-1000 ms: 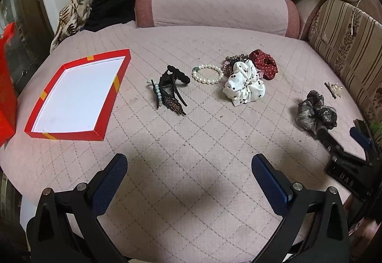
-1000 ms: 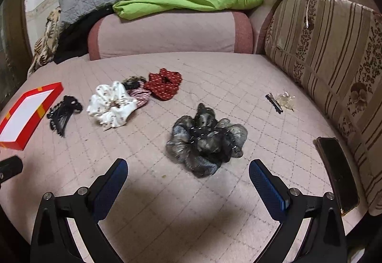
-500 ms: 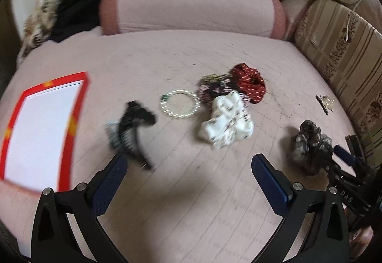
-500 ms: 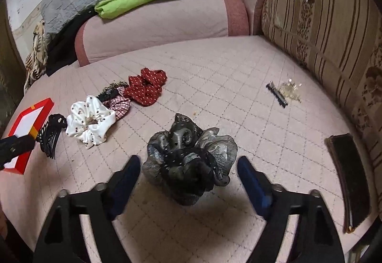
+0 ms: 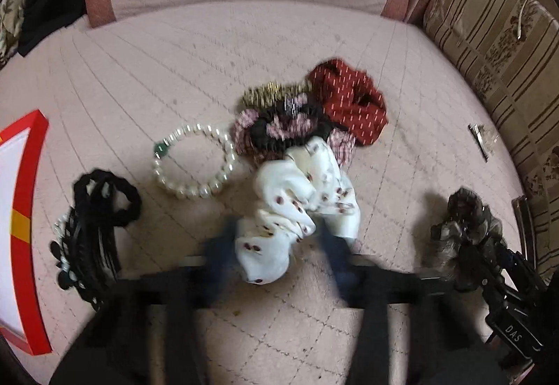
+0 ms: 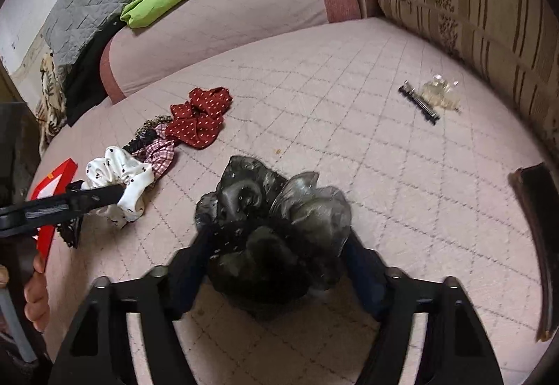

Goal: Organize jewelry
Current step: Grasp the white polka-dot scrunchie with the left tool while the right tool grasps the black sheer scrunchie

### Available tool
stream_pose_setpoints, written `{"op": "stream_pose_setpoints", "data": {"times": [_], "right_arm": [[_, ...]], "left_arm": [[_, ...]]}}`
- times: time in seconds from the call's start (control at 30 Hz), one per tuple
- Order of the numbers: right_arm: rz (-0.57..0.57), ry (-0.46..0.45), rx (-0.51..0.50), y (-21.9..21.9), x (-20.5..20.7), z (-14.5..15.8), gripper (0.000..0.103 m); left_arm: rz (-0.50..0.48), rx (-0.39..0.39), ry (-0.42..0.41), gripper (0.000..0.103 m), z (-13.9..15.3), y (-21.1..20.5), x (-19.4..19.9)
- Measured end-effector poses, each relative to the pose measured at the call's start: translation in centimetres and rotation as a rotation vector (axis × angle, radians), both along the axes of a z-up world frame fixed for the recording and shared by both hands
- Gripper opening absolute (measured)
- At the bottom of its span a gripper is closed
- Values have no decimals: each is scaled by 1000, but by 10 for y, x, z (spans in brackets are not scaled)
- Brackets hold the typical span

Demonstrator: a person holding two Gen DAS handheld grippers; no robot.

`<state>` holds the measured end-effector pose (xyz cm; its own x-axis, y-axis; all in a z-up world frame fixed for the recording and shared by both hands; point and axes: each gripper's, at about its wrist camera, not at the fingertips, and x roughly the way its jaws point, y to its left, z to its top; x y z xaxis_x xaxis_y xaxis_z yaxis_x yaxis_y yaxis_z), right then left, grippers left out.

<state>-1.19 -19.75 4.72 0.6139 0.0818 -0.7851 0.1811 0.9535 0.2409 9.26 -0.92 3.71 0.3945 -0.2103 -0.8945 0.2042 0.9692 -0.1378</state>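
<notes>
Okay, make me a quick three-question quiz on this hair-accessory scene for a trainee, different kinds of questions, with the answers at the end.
1. True or false: the left gripper has the white spotted scrunchie between its fingers.
2. Multiple choice: what sits between the right gripper fingers? A) pearl bracelet B) grey sheer scrunchie C) red box
3. Fill in: the pearl bracelet carries one ____ bead.

Key
1. True; the jaws have just been closing around it.
2. B, the grey sheer scrunchie; these jaws have been closing too.
3. Green.
</notes>
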Motion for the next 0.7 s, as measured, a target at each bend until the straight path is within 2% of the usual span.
{"op": "stream_pose_setpoints", "data": {"times": [0.07, 0.17, 0.33, 0.47, 0.7], "right_arm": [[13, -2, 14, 2, -1, 0, 46], [20, -12, 20, 6, -5, 6, 34], [34, -41, 31, 14, -16, 23, 26], [55, -60, 15, 24, -27, 43, 26], [60, -23, -14, 44, -39, 75, 26]], "left_arm": [[-9, 6, -14, 14, 1, -3, -4], [-23, 25, -48, 9, 12, -4, -17], [-13, -28, -116, 9, 50, 9, -48], [26, -77, -157, 9, 81, 33, -77], [112, -33, -210, 9, 112, 77, -116]]}}
